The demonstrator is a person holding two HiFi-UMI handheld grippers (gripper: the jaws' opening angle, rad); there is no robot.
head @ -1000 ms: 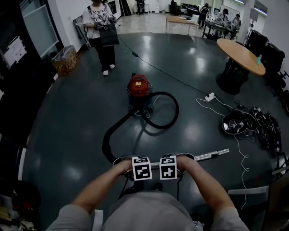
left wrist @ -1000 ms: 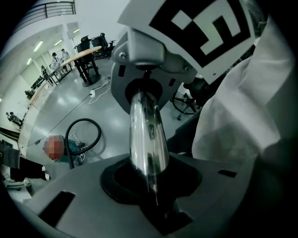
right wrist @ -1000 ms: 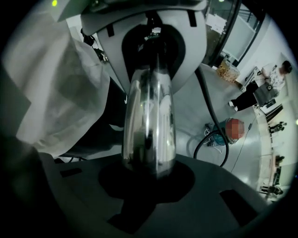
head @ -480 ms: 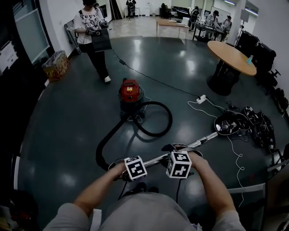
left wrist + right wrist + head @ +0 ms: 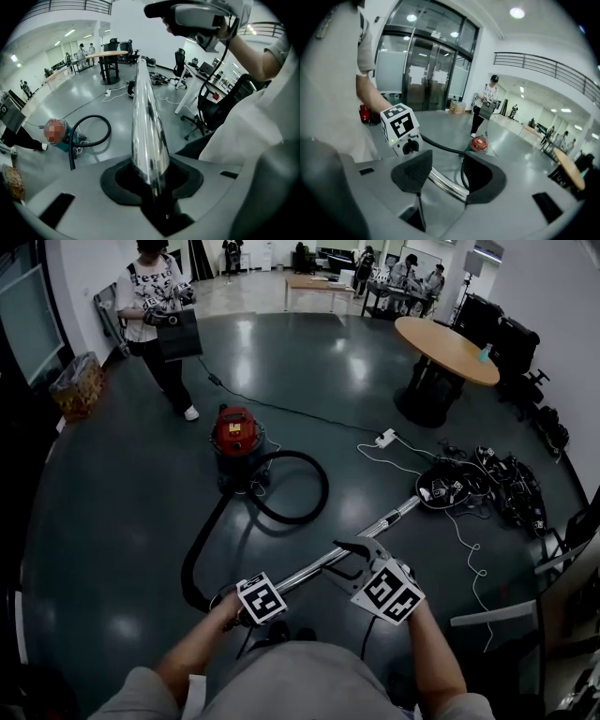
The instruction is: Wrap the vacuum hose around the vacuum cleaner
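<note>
Two grippers, left gripper (image 5: pixel 151 180) clamped on one chrome wand (image 5: pixel 146 117), right gripper (image 5: pixel 447 176) jaws just opened around it, unpressed, one black hose (image 5: pixel 188 563), one red vacuum cleaner (image 5: pixel 234 432) ahead.

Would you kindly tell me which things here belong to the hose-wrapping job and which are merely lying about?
Job in hand:
vacuum cleaner
black hose
metal wand
left claw, shut on the metal wand
right claw, jaws just opened, wand between them untouched

Lying about:
round table
power strip
cable pile
basket
</note>
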